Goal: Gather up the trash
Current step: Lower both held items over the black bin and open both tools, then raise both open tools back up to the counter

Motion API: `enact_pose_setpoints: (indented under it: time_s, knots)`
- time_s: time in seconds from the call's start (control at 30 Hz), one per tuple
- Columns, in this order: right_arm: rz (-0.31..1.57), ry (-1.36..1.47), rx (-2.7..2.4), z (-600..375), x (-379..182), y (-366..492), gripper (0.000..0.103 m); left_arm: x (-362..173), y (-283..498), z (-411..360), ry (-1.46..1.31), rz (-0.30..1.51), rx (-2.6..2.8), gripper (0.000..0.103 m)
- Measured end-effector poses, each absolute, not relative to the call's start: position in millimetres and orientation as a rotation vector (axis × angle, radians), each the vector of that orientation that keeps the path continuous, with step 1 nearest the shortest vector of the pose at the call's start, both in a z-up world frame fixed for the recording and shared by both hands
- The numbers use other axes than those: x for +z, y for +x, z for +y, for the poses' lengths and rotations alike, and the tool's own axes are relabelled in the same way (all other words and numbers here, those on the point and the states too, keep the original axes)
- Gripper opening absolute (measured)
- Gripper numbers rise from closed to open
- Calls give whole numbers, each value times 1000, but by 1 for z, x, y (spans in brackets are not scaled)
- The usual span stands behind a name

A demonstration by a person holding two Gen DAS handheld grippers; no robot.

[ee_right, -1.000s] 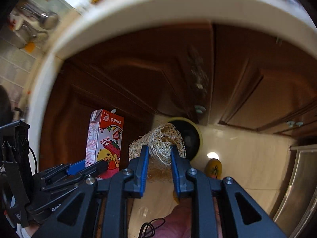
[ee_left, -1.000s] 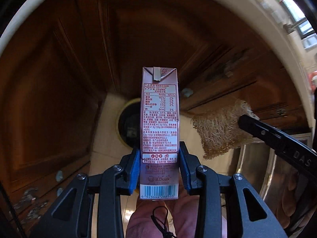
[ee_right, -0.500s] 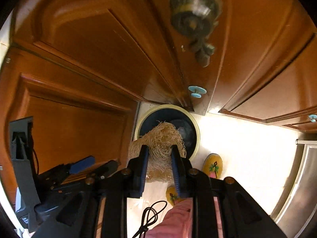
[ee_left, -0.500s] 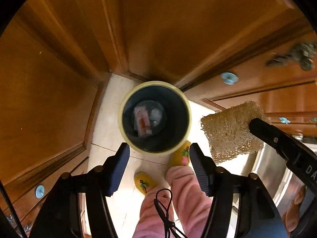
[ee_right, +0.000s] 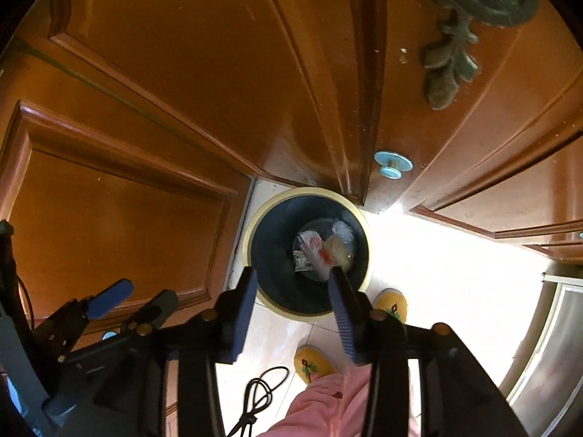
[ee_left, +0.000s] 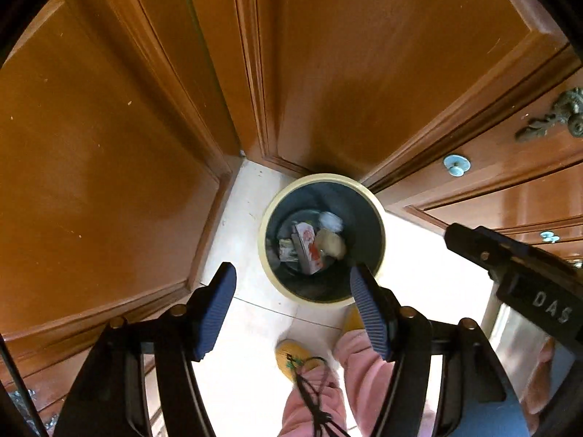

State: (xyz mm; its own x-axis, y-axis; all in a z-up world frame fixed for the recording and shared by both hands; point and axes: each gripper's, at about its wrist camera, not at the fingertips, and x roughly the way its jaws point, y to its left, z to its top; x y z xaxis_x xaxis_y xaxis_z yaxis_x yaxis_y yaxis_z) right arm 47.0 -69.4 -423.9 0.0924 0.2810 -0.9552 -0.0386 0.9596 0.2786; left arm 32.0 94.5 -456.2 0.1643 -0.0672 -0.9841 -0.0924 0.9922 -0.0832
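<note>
below you a round bin point(ee_left: 379, 218) with a cream rim and dark smooth wall sits on pale floor tiles point(ee_left: 251, 196), against glossy wood cabinet doors point(ee_left: 109, 145). inside lie a pink carton point(ee_left: 309, 245) and a fibrous tan sponge point(ee_left: 329, 242) (crumpled scraps beside them). only your right view shows the ornate metal handle point(ee_right: 470, 18). your left gripper point(ee_left: 291, 309) and right gripper point(ee_right: 293, 311) are both opening, ribbed blue fingers point(ee_left: 215, 309) apart, nothing between them.

Cream-rimmed dark bin point(ee_left: 379, 218); pink trousers point(ee_left: 313, 400); yellow slippers point(ee_right: 313, 362); orange-brown cabinets point(ee_left: 91, 164)

Wooden cabinet doors point(ee_left: 109, 145), yellow slippers point(ee_right: 313, 362)
</note>
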Motion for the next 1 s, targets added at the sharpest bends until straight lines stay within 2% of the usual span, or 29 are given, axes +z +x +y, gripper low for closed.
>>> enact_pose_setpoints:
  time_s: [0.3, 0.43, 0.63, 0.77, 1.0]
  knots:
    - [1486, 202, 242, -72, -407, 38, 43, -448, 29, 104, -212, 1488, 32, 64]
    - [1498, 211, 245, -79, -385, 29, 43, -421, 21, 101, -235, 1489, 19, 64]
    - [1455, 214, 282, -85, -312, 18, 43, -340, 14, 84, -163, 1438, -19, 64]
    - [1376, 208, 310, -87, -249, 15, 44, -270, 12, 75, -146, 1348, -74, 68]
    - [1199, 176, 325, -97, -141, 11, 44, -156, 9, 69, -88, 1160, -106, 69]
